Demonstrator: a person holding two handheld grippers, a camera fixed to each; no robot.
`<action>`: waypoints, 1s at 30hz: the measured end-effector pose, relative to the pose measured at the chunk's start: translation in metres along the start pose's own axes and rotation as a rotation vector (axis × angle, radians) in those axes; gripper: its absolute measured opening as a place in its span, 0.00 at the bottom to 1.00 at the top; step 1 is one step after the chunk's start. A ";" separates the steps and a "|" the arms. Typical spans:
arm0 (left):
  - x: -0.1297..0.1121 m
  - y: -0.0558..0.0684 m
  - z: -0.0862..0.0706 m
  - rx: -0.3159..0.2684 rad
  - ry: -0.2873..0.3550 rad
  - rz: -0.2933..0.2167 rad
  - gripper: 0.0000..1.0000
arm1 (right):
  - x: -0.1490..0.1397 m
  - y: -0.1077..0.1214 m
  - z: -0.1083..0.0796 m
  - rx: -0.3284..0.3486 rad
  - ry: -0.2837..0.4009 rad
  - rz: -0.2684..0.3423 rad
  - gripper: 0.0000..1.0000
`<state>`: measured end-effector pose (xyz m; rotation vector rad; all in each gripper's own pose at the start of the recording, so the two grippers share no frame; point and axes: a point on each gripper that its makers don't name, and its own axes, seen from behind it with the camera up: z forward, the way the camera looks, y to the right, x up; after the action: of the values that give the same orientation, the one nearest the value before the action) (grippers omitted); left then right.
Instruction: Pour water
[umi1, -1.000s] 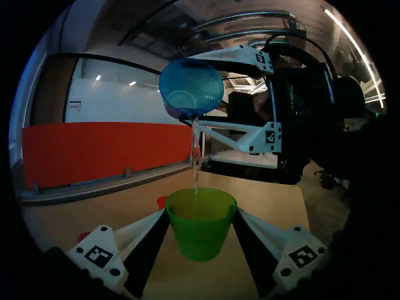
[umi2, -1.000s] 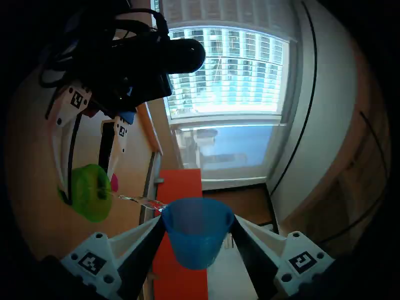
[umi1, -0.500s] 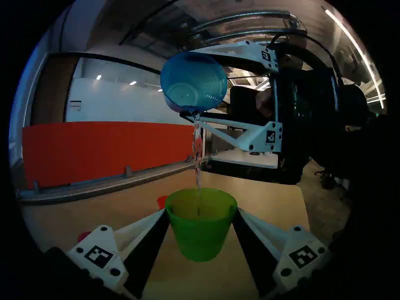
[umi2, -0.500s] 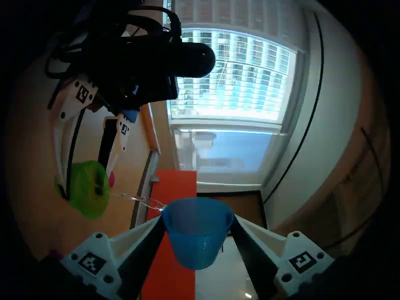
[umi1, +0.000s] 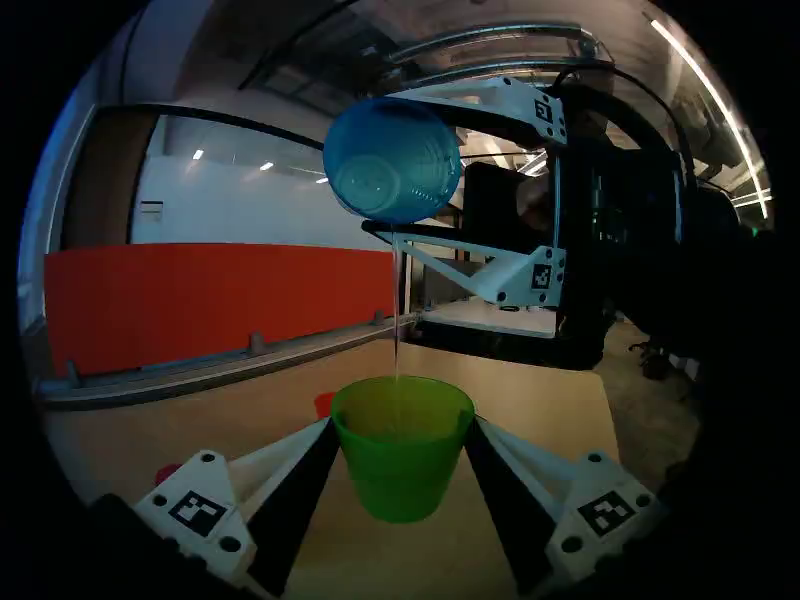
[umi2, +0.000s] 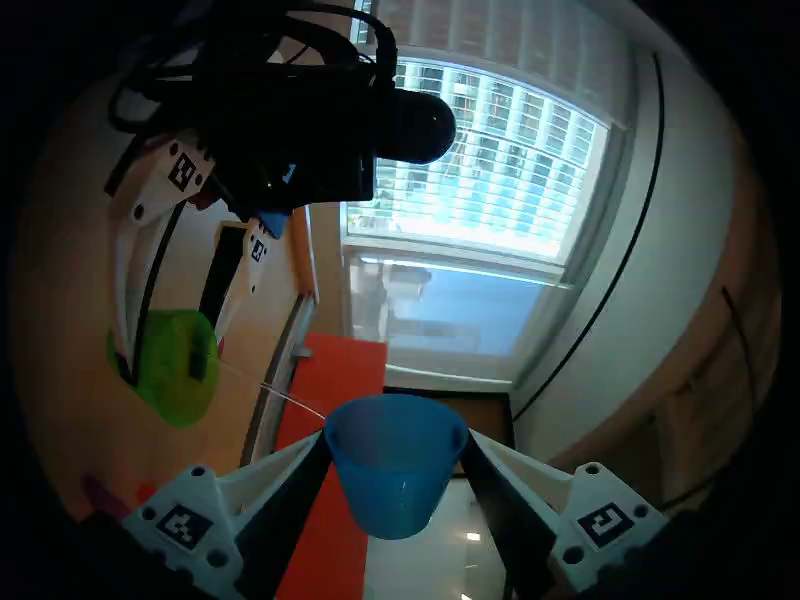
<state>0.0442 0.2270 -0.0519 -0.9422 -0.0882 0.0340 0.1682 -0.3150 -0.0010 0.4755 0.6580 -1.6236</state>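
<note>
From the left gripper view, my left tongs (umi1: 402, 430) are clenched on the green cup (umi1: 402, 455), one finger pressing on each side, cup upright with its mouth open to the top. It sits low in the middle of the view over the wooden table (umi1: 540, 390); can't tell if the bottom touches the wood. Straight above it is the blue cup (umi1: 392, 160), tipped right over so I'm looking into its mouth, pinched between the white fingers of my right tongs (umi1: 385, 165). A thin thread of water (umi1: 397, 300) drops from the blue cup's lower lip into the green one. Behind all that there's an orange panel (umi1: 200, 300) under a white wall. From the right gripper view, the right tongs (umi2: 395, 450) are gripping the blue cup (umi2: 395, 480) on both sides, low and centre. The whole room looks rolled sideways here, with the table (umi2: 60, 330) up the left side and a bright window with blinds (umi2: 480, 180) ahead. The green cup (umi2: 170, 365) is off to the left, held by the left tongs (umi2: 170, 355), and a fine line of water (umi2: 290, 397) runs from the blue rim toward it.
</note>
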 end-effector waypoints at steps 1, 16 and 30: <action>0.000 0.000 0.000 0.000 0.000 0.000 0.86 | 0.000 0.000 0.000 0.000 0.000 0.001 0.91; 0.002 0.000 -0.001 0.006 0.002 0.002 0.86 | 0.002 -0.001 -0.002 -0.002 0.002 0.002 0.91; 0.003 0.001 -0.006 0.010 0.004 0.006 0.86 | -0.005 -0.017 -0.005 0.035 0.001 0.278 0.91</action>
<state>0.0479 0.2235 -0.0560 -0.9324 -0.0814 0.0384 0.1517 -0.3060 0.0009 0.5675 0.5396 -1.3737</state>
